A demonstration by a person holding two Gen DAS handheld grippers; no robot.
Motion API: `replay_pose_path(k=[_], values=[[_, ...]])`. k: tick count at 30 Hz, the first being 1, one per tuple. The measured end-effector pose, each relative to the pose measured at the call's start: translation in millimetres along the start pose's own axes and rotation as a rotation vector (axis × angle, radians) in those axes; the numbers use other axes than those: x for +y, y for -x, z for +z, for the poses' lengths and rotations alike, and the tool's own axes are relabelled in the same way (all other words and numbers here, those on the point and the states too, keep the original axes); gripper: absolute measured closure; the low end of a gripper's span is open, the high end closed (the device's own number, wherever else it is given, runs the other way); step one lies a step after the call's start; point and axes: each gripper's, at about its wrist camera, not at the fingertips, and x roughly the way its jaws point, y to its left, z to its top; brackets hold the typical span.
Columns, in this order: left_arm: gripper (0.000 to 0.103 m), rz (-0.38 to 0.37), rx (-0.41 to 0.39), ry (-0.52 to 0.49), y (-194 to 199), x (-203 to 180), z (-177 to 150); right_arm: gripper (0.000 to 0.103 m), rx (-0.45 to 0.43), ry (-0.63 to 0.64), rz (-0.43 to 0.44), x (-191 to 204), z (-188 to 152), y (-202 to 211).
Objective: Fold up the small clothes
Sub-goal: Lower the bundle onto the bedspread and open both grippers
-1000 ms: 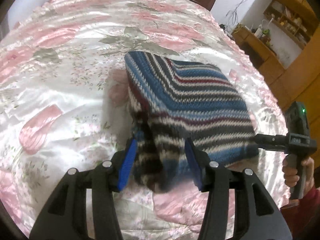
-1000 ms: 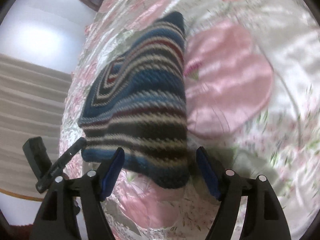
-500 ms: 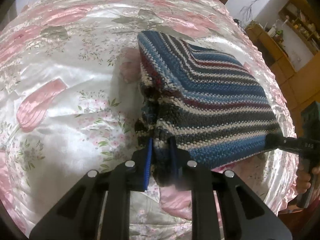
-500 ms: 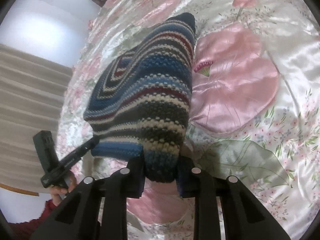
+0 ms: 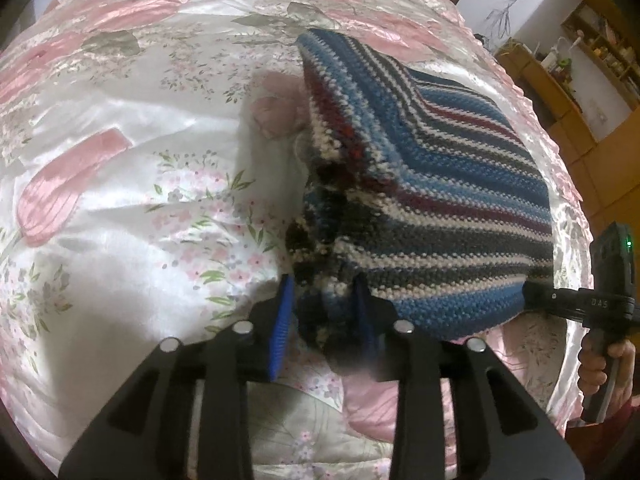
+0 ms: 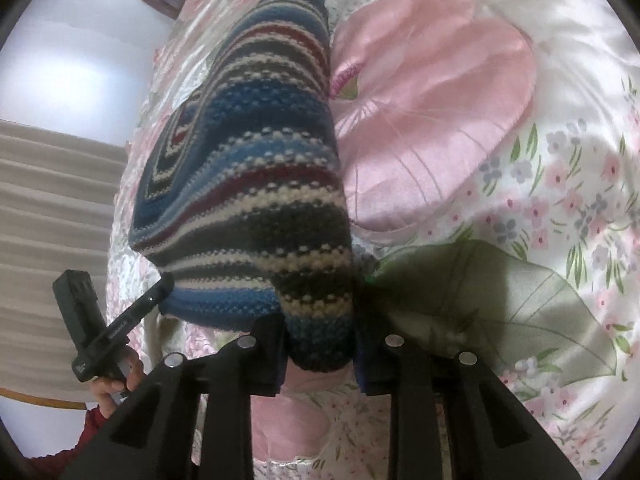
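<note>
Striped knit garment (image 5: 432, 200) lies on the bed, over a satin floral bedspread (image 5: 120, 208); type (sweater or similar) cannot be told. Left gripper (image 5: 324, 312) is clamped on the near left corner, where the knit bunches into a thick dark wad between the blue pads. Right gripper (image 6: 318, 340) is clamped on the near right corner; cloth fills the gap between its fingers. Near edge appears raised off the bedspread and stretched between the two grips; far end, by the pink leaf print (image 6: 432, 120), seems to rest on the bed. Progress, as judged: garment already looks compact and roughly rectangular, so some folding is probably done. Current step reads as taking the near edge up for a fold toward the far end. Remaining: carry over, lay down, release, flatten. Other clothes: none visible.
</note>
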Motion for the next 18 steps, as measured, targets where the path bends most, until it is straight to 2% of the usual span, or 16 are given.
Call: replay_pose_path(k=[7, 10, 11, 12, 18], values=[[0.065, -0.001, -0.013, 0.06, 5.7, 2.0, -4.7, 0.073, -0.013, -0.02, -0.041, 15.6, 0.1, -0.1], [0.061, 0.008, -0.014, 0.074, 14.9, 1.8, -7.0, 0.065, -0.029, -0.022, -0.061, 22.8, -5.6, 3.6], [0.059, 0.005, -0.014, 0.079, 19.3, 2.5, -8.7, 0.06, -0.034, -0.022, -0.068, 23.9, -7.4, 5.4], [0.054, 0.01, -0.013, 0.082, 23.2, 3.4, -10.5, 0.056, -0.039, -0.024, -0.079, 26.1, -9.8, 7.5], [0.054, 0.042, -0.023, 0.089, 46.1, 9.2, -23.5, 0.055, -0.052, -0.014, -0.143, 32.4, -31.1, 20.5]])
